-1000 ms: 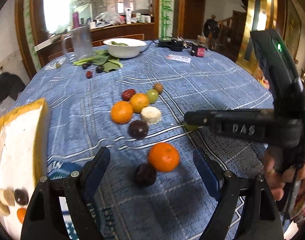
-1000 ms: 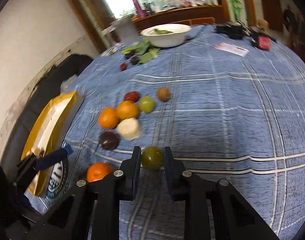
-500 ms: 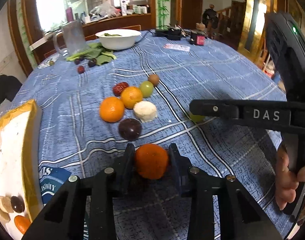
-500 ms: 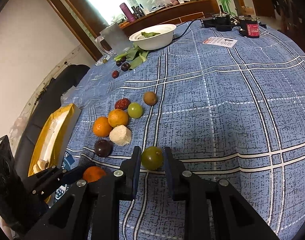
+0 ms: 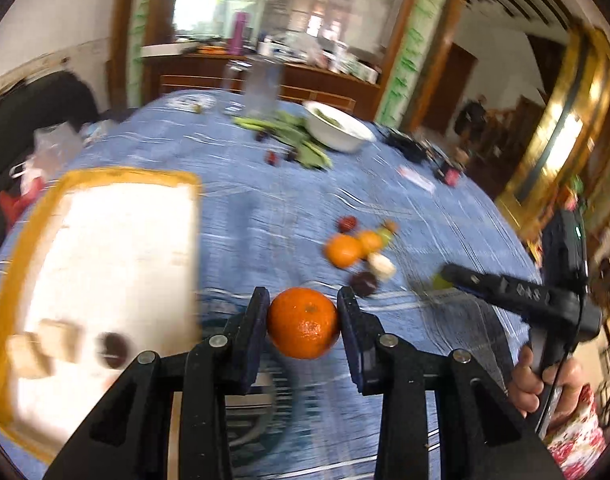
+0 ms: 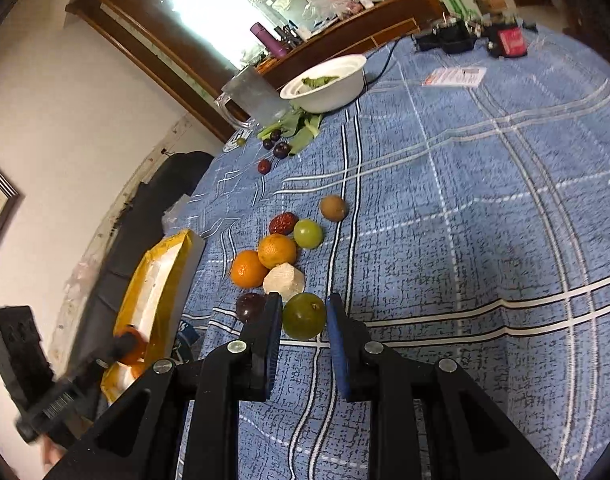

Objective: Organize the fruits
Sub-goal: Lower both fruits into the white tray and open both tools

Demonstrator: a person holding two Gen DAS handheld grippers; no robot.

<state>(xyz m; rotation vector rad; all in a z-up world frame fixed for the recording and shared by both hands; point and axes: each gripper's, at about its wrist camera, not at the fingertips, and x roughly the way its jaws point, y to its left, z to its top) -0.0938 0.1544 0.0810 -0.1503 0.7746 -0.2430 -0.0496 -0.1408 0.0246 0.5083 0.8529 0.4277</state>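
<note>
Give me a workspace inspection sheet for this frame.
Surface: blue checked tablecloth.
Job's things: loose fruit cluster; yellow-rimmed tray already holds a few pieces.
Clutter: white bowl, greens, clear jug, card.
Grippers: left gripper shut on orange; right gripper shut on green fruit.
Cables: black cord by the bowl.
Surroundings: wooden sideboard, dark sofa.
</note>
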